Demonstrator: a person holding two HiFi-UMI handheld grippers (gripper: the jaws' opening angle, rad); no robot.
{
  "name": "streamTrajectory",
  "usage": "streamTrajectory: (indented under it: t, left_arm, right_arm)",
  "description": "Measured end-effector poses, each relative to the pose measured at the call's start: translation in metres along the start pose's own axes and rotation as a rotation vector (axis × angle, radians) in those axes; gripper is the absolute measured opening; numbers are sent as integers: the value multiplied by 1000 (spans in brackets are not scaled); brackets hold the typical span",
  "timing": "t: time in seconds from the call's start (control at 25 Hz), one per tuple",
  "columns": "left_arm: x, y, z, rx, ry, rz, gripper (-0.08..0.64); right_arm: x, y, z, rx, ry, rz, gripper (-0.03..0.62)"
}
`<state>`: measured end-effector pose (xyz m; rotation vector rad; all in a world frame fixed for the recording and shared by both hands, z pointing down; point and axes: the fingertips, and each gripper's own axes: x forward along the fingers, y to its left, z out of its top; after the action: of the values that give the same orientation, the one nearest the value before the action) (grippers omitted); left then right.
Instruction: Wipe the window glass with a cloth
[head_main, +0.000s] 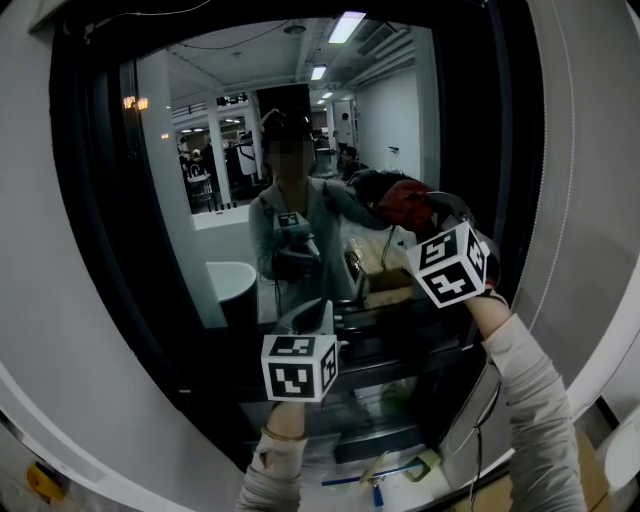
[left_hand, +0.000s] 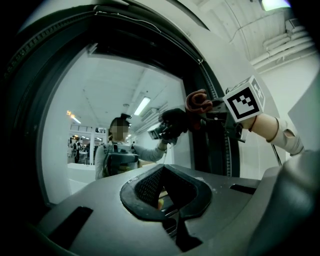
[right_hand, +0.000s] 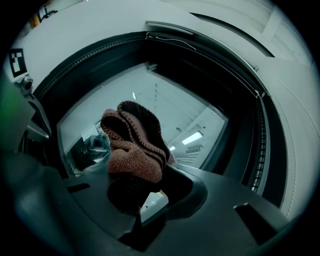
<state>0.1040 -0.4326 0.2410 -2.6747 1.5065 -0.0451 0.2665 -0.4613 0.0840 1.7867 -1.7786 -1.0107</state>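
your right gripper (head_main: 425, 222) is clamped on the cloth (head_main: 402, 200), a bunched reddish-brown knit. in the right gripper view the wad bulges up out of the closed jaws, and the window glass (right_hand: 165, 110) lies straight ahead of it. in the head view the cloth sits high on the right of the pane, just beside the dark frame (head_main: 500, 150). it seems to meet its own reflection there, so i judge it touching the glass or very nearly so.

what matters for the stroke is that almost all the unwiped pane lies to your left and below the cloth, while the frame blocks you on the right. the sweep should run leftward or down, with the wad kept facing square into the glass.

your left gripper (head_main: 312, 318) hangs lower and nearer the middle, jaws closed tip to tip with nothing between them, and clear of the glass. the right arm is the one placed to wipe.
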Motion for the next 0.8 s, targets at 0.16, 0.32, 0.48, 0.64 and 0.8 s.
streamTrajectory:
  t: [0.16, 0.32, 0.48, 0.64, 0.8]
  left_arm:
    - [-2, 0, -6, -6, 9, -1, 3]
    - [-3, -2, -10, -7, 14, -8, 3]
    - [-4, -7, -13, -11, 21, -17, 3]
    - [-7, -6, -18, -19, 24, -14, 3]
    - [-9, -3, -27, -20, 22, -12, 3]
  right_arm:
    - [-3, 15, -12, 13, 15, 20, 43]
    - [-6, 31, -24, 26, 32, 42, 43]
    - [-11, 44, -34, 39, 46, 63, 43]
    - [-17, 61, -50, 58, 69, 87, 43]
    - [-20, 89, -68, 69, 99, 117, 43]
